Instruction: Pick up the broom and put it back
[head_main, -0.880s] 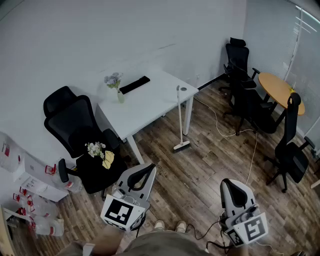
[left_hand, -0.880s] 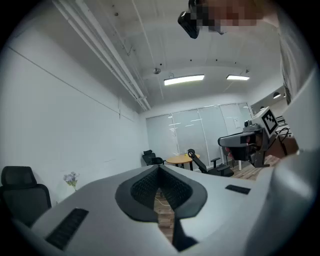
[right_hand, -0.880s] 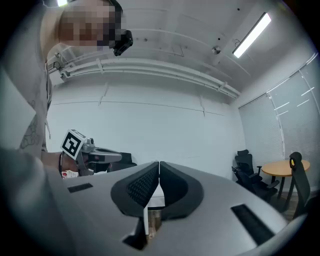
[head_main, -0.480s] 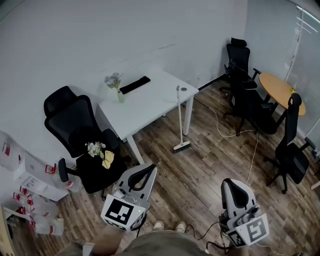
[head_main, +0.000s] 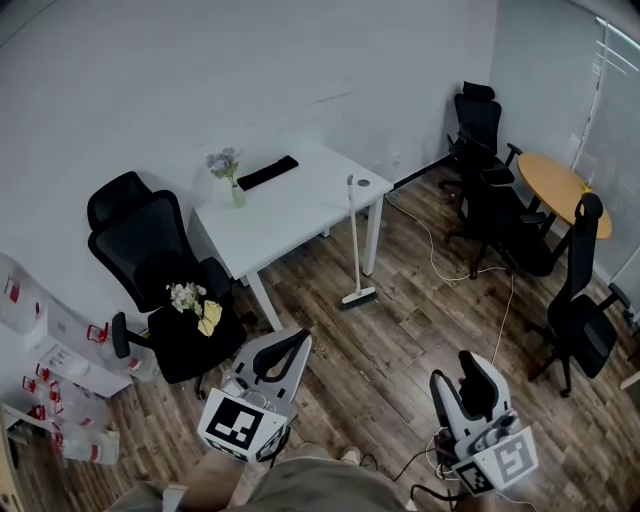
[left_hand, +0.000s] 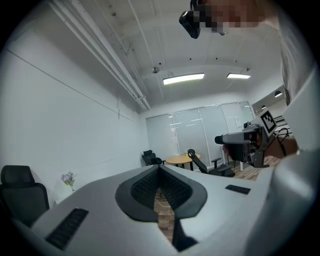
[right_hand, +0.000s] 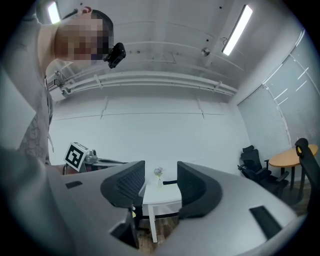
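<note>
Nearest, our left gripper (head_main: 297, 341) had its jaws pressed together on nothing, while our right gripper (head_main: 458, 375) stood spread and empty. Well ahead, the long pale-handled broom (head_main: 353, 235) leaned upright against the white rectangular table (head_main: 290, 210), by its right-hand corner. We judged a clumsy nudge could slide it flat. Whether the handle touched the tabletop edge we could not tell, and neither gripper view showed the broom.

No legible txt, nos. or brands; only b/w square codes on left cube (head_main: 240, 425) & right cube (head_main: 505, 458); red print on boxes (head_main: 60, 350) too small.
</note>
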